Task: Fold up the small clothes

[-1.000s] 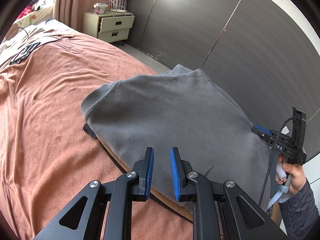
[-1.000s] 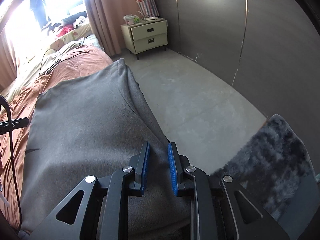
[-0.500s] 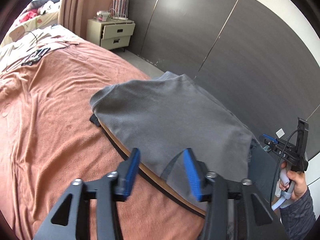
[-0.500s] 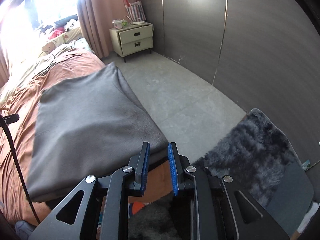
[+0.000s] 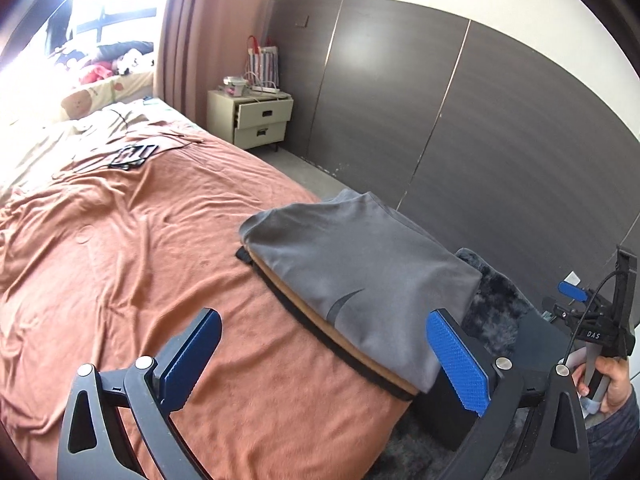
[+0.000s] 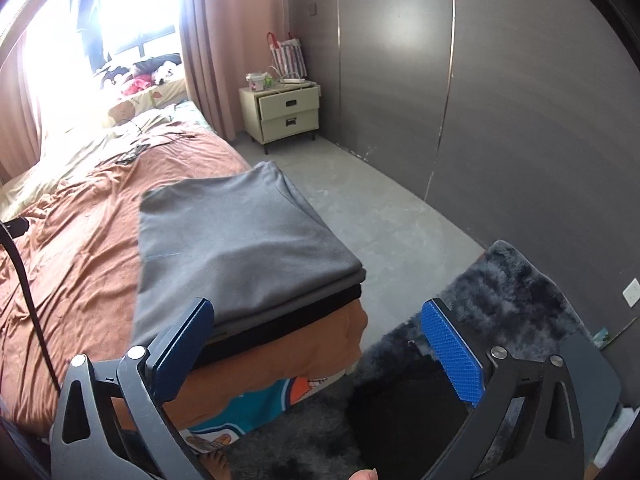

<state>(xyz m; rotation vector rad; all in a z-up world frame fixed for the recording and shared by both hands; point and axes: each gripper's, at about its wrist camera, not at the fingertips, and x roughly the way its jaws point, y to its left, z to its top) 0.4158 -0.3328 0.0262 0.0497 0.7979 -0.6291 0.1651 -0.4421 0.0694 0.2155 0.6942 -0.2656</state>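
A folded grey shirt (image 5: 360, 276) with a dark swoosh mark lies on top of a small stack of folded clothes, tan and black layers showing under it, at the corner of the bed. The same grey shirt (image 6: 236, 240) fills the middle of the right wrist view. My left gripper (image 5: 324, 356) is open, raised above and in front of the stack, holding nothing. My right gripper (image 6: 320, 344) is open too, pulled back from the stack's near edge, with nothing between its blue pads. The right gripper's body (image 5: 592, 320) and a hand appear at the right edge of the left wrist view.
The bed has a rumpled rust-brown cover (image 5: 120, 264). A dark fluffy rug (image 6: 512, 300) lies on the grey floor beside the bed. A cream nightstand (image 6: 286, 114) stands by the curtain. Dark wall panels (image 5: 480, 140) run along the right. Black items (image 5: 130, 156) lie farther up the bed.
Both grippers let go of the grey shirt, opened wide and drew back and up from the stack. The shirt now lies flat on the pile.
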